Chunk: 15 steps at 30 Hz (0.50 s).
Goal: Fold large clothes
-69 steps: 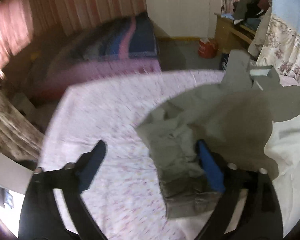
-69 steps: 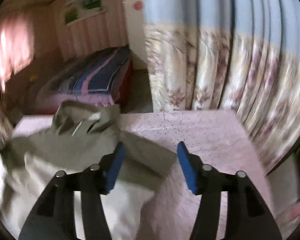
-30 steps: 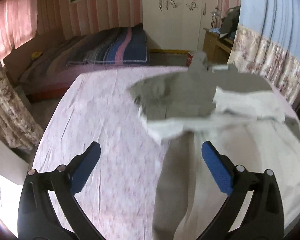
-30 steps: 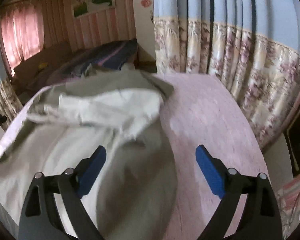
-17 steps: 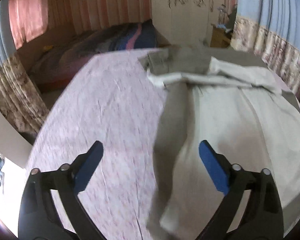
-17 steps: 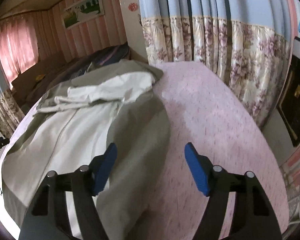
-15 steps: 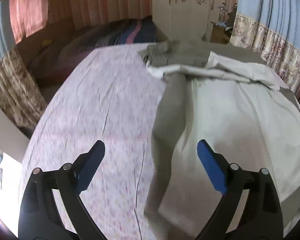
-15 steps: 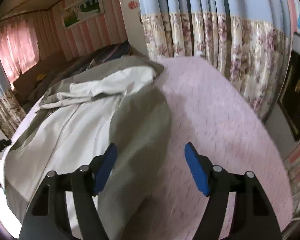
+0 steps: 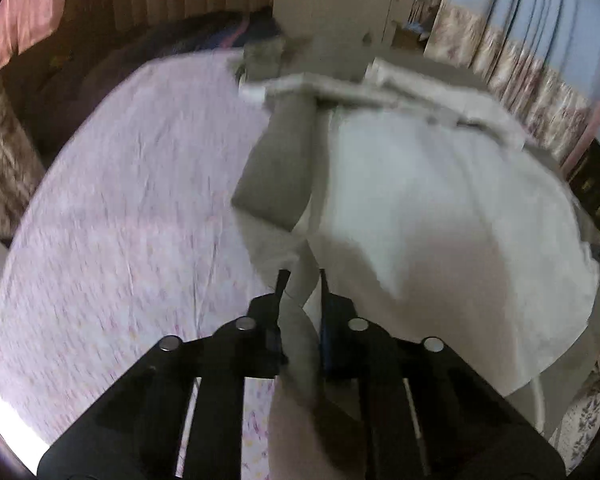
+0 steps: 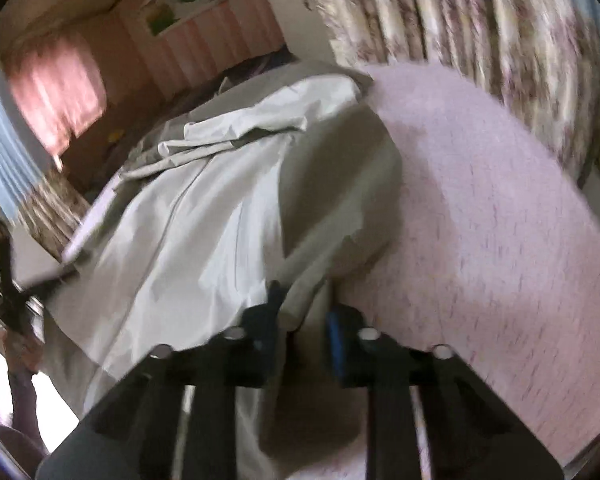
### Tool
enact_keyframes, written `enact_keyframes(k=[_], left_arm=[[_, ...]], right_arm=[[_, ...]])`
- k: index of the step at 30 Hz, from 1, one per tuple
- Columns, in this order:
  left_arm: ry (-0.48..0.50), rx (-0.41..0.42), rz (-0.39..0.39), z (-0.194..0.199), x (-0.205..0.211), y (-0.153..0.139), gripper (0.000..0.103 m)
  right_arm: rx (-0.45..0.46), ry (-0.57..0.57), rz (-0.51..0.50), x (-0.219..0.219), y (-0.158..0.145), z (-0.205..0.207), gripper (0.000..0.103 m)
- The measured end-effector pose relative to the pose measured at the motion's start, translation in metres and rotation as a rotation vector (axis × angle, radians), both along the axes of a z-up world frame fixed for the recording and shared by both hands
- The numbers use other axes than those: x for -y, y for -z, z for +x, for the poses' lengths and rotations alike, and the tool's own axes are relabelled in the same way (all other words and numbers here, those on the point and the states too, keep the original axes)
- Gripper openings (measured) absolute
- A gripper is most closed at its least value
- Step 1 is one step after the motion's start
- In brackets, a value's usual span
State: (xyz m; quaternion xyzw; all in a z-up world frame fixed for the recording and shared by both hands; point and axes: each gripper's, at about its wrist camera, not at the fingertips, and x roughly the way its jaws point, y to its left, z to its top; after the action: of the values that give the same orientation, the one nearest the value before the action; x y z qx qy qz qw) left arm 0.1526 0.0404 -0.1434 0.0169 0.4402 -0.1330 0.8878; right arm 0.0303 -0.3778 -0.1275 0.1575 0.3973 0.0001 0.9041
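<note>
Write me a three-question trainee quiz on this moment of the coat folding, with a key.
1. True or false: the left gripper is shut on the near edge of the large grey coat with pale lining.
2. What covers the bed under the coat? A) pink patterned sheet B) blue striped quilt C) bare wood
3. Fill in: the right gripper pinches a fold of grey ____.

Key
1. True; both grippers' jaws have just been closing, with cloth between them.
2. A, the pink patterned sheet.
3. Fabric, the coat's outer side.
</note>
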Motion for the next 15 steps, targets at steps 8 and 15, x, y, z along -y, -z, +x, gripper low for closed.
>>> enact_keyframes(k=[8, 15], left_arm=[[-0.018, 0.253, -0.052, 0.031, -0.01, -0.104, 0.011], [-0.213, 0.225, 0.133, 0.037, -0.059, -0.071, 0.074]], right_arm=[[0.349, 0.074, -0.064, 0.019, -0.111, 0.01, 0.008], [0.13, 0.162, 0.006, 0.062, -0.061, 0.004, 0.06]])
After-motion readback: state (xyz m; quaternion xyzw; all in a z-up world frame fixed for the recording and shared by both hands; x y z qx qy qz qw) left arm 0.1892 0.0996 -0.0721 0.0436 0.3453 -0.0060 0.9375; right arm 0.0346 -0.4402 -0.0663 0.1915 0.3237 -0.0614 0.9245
